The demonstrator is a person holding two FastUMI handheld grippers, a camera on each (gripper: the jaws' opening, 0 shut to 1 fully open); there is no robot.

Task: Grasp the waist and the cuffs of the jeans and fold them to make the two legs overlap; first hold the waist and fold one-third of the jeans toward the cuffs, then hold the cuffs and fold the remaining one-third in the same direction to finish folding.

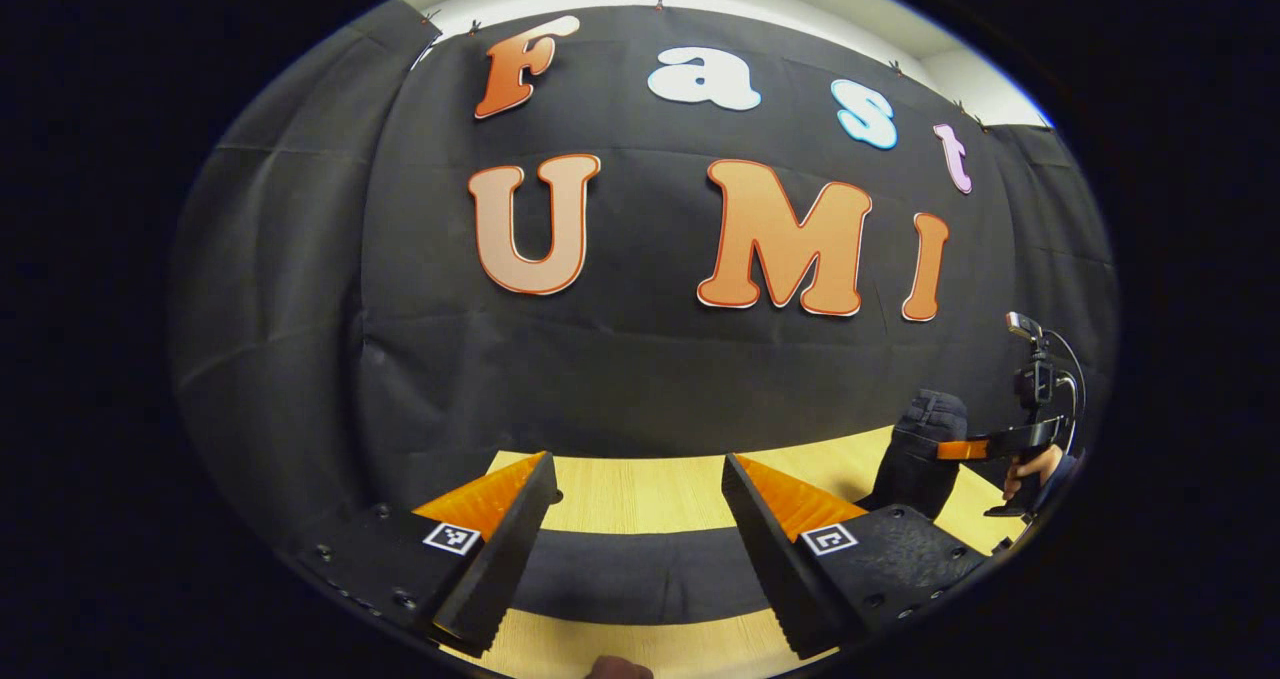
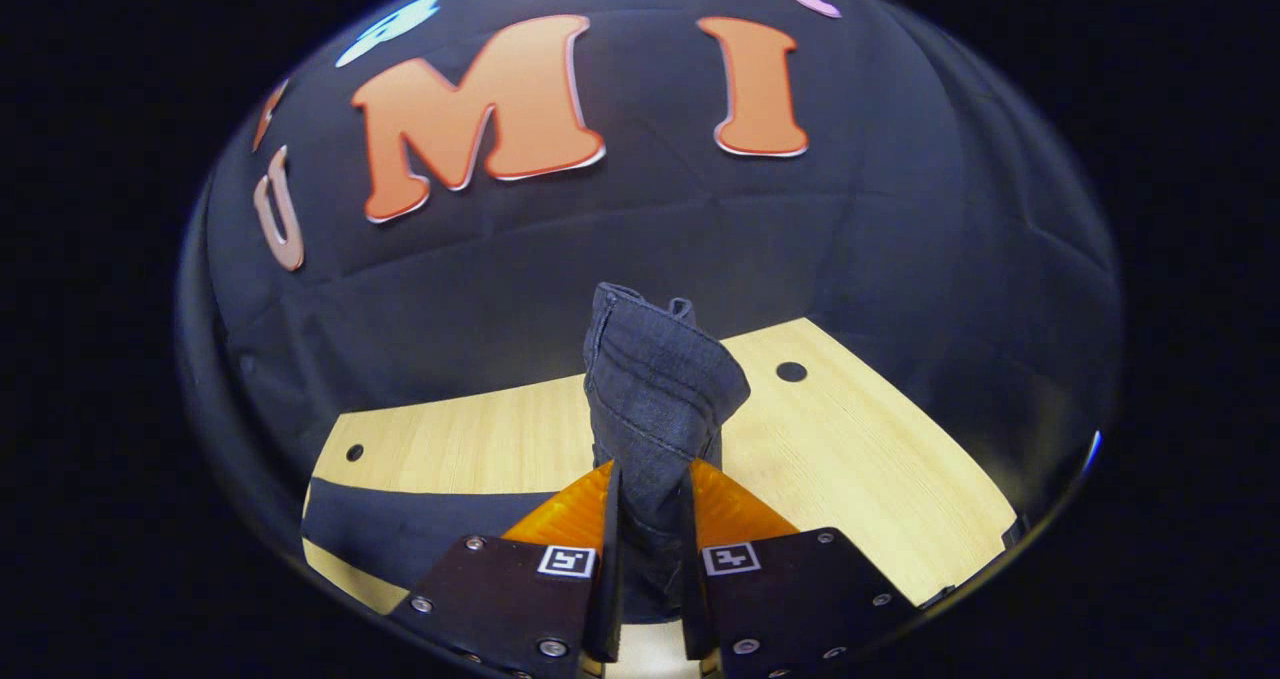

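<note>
Jeans (image 2: 655,389) are bunching upright between your right gripper (image 2: 650,549), its fingers clamping them; your left gripper (image 1: 635,519) is hanging spread wide over the table (image 1: 640,494).

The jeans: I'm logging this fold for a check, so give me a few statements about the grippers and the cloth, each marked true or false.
1. The right gripper is shut on the jeans. True.
2. The left gripper is shut on the jeans. False: its fingers stand wide apart with nothing between them.
3. In the right gripper view, the pinched denim stands up above the fingers. True.
4. The jeans lie on a glass table. False: the table is light wood.
5. In the left gripper view, a band of dark jeans lies flat on the table beyond the open fingers. True.
</note>
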